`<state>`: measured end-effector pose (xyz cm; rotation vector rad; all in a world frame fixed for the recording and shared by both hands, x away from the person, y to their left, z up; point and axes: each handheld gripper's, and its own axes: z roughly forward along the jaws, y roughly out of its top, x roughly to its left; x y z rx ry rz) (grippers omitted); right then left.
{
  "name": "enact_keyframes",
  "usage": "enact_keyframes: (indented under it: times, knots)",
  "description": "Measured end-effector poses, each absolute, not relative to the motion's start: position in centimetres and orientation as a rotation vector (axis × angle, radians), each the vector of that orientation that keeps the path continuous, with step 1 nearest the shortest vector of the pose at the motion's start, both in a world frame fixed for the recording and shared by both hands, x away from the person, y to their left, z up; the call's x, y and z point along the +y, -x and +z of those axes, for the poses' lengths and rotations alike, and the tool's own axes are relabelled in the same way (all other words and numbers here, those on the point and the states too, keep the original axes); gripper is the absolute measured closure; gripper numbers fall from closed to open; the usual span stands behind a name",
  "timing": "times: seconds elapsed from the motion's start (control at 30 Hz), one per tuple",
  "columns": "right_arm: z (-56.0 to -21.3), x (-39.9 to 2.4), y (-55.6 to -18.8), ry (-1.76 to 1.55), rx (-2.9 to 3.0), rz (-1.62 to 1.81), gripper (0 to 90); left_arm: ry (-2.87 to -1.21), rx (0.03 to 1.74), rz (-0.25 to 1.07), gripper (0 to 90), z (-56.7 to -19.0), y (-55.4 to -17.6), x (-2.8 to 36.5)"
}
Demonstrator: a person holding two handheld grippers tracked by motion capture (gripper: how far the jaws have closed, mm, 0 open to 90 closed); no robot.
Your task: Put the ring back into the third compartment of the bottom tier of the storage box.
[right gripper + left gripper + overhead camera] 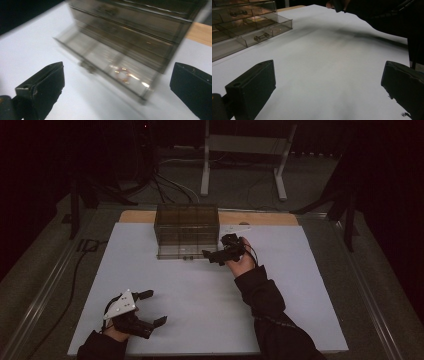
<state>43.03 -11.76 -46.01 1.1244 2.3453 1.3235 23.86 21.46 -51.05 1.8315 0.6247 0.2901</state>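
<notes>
Basically, right gripper (pixel 216 255) sits at the open bottom drawer (pixel 107 65) of the smoky drawer box (pixel 187 230), upper centre of the high view.

Jaws spread wide, nothing held; probably lined up to reach into the drawer or push it shut, can't tell which. Something small and shiny (pixel 123 73) lies in the drawer, too blurred to name. Left gripper (pixel 150 308) rests low at lower left on the white mat (pixel 210 305), jaws also wide apart and empty, parked well away from the box, likely to stay out of the way.
</notes>
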Motion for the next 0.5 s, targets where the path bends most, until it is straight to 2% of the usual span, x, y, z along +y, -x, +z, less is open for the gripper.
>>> enact_keyframes:
  times: [0.5]
  knots:
    - [-43.7,-15.4,-39.8,-0.97,2.33,1.386,0.0,-1.834,0.616,0.292,0.5,-51.1,-23.6,21.8]
